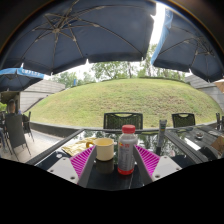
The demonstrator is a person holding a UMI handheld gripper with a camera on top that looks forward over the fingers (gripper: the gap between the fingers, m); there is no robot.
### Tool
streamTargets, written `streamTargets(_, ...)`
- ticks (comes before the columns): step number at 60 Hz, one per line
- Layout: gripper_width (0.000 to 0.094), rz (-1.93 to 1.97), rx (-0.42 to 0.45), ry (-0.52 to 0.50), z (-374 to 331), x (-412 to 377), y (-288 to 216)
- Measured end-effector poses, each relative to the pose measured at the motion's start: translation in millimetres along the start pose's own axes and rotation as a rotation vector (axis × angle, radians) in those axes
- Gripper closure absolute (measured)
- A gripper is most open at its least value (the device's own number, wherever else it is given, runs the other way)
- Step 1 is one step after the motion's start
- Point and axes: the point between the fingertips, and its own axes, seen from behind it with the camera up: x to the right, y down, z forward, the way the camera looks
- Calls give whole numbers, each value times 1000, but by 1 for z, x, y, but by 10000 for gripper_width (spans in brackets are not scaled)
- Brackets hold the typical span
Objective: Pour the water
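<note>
Big dark umbrellas (95, 30) hang over a green grassy hill (120, 98) far away. Near us is a shiny black desk (190, 145). The claw (111, 160) is open wide, pink pads (149, 160) far apart, holding nothing. A clear bottle (126, 151) with a red cap stands between them. A yellow cup (103, 149) sits just left of it.

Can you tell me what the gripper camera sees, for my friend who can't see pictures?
A clear bottle with a red cap stands on a dark outdoor table between the gripper's open pink-padded fingers, with a yellow cup just beside it. Beyond are chairs, big umbrellas overhead and a grassy hill.
</note>
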Motion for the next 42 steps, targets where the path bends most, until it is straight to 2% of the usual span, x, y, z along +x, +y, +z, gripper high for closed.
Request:
streamTargets(7, 166, -35, -18, 81, 58, 41, 10)
streamTargets(17, 174, 4, -28, 94, 119, 63, 26)
streamTargets(19, 229, 10, -28, 71, 126, 58, 29)
streamTargets(21, 386, 6, -25, 37, 129, 49, 31)
streamTargets(22, 431, 0, -27, 24, 130, 46, 33)
streamTargets(27, 507, -61, 13, 51, 122, 52, 31)
streamTargets(33, 607, -59, 15, 35, 132, 48, 28)
streamTargets(42, 620, -102, -21, 12, 140, 53, 32)
